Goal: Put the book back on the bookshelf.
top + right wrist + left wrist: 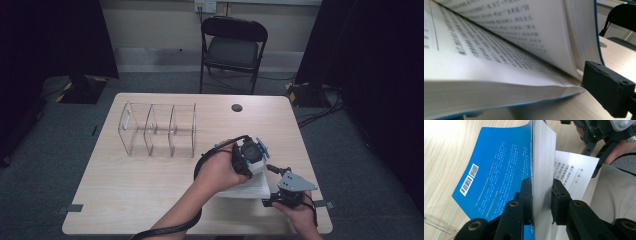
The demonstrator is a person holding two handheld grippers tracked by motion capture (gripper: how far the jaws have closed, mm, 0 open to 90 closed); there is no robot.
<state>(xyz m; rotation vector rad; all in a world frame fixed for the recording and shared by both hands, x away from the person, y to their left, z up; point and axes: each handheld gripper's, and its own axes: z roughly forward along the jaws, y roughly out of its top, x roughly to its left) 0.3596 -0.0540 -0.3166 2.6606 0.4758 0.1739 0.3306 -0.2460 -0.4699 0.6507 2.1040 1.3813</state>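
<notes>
A blue-covered paperback book (499, 175) lies open near the table's front right edge (248, 190). My left gripper (542, 195) is shut on the blue back cover and a thick stack of pages, holding them up on edge. In the high view the left gripper (250, 156) sits above the book. The printed pages (574, 170) that stay flat lie beyond it. My right gripper (274, 189) is at the book's right edge with its jaws spread wide. One of its fingers (606, 87) stands just right of the open pages (499, 50); the other is hidden.
A clear acrylic organiser (157, 130) with three compartments stands at the table's back left. A small dark disc (237, 107) lies near the far edge. A black folding chair (232, 47) stands behind the table (125, 195).
</notes>
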